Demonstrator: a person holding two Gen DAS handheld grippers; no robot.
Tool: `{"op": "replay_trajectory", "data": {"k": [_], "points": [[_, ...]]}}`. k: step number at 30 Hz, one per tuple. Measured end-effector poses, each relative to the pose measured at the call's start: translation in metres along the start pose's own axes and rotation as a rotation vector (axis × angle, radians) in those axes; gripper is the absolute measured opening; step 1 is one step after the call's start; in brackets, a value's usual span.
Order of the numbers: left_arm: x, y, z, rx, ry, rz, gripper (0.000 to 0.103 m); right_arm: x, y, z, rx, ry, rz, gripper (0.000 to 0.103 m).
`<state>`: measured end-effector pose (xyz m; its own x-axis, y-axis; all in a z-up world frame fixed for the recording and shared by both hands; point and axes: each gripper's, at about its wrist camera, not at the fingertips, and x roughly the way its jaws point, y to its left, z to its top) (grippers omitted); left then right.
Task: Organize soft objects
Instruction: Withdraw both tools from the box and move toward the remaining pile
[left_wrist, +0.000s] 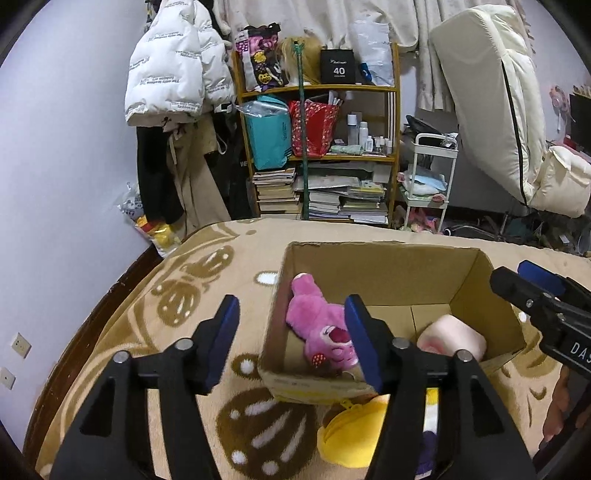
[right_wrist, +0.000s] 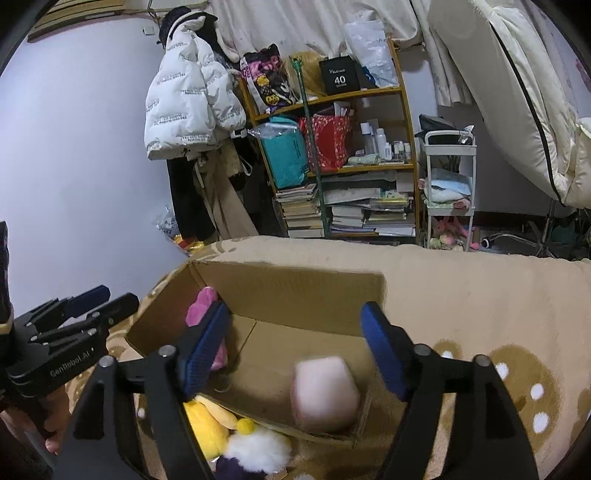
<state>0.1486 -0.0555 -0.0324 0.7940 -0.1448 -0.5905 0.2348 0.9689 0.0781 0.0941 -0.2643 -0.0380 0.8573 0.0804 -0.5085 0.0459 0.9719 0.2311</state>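
Note:
An open cardboard box (left_wrist: 373, 266) stands on the bed. Inside it lie a pink plush bear (left_wrist: 321, 328) at the left and a pale pink soft toy (left_wrist: 452, 336) at the right front. The pale pink toy (right_wrist: 325, 395) looks blurred in the right wrist view, in the box (right_wrist: 295, 280) below my open, empty right gripper (right_wrist: 299, 350). The pink bear (right_wrist: 201, 310) shows partly behind its left finger. My left gripper (left_wrist: 291, 339) is open and empty over the box's near left wall. A yellow plush (left_wrist: 351, 435) and a white fluffy toy (right_wrist: 258, 450) lie before the box.
The bed has a tan blanket (left_wrist: 207, 295) with brown patterns. A wooden shelf (left_wrist: 317, 147) with bags and books, a hanging white jacket (left_wrist: 173, 62), a white trolley (left_wrist: 428, 184) and a folded mattress (left_wrist: 491, 103) stand behind. A wall (left_wrist: 62, 166) is at the left.

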Motion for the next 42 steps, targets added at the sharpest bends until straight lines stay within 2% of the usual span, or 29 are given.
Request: {"op": "replay_trajectory", "data": {"k": [4, 9, 22, 28, 37, 42], "points": [[-0.012, 0.009, 0.000, -0.008, -0.008, 0.038, 0.089, -0.006, 0.002, -0.002, 0.001, -0.001, -0.014, 0.093], [-0.038, 0.025, 0.003, -0.057, -0.041, 0.051, 0.100, -0.019, 0.012, -0.005, -0.029, -0.008, -0.021, 0.103], [-0.085, 0.049, -0.014, -0.108, -0.004, 0.073, 0.101, -0.066, 0.028, -0.022, -0.061, 0.016, -0.060, 0.103], [-0.095, 0.041, -0.033, -0.066, 0.051, 0.058, 0.101, -0.089, 0.030, -0.029, -0.047, 0.038, -0.091, 0.103], [-0.105, 0.029, -0.056, -0.023, 0.128, 0.055, 0.101, -0.098, 0.032, -0.053, -0.032, 0.166, -0.094, 0.103], [-0.103, 0.030, -0.068, -0.058, 0.196, 0.026, 0.101, -0.096, 0.033, -0.066, -0.019, 0.237, -0.098, 0.103]]}}
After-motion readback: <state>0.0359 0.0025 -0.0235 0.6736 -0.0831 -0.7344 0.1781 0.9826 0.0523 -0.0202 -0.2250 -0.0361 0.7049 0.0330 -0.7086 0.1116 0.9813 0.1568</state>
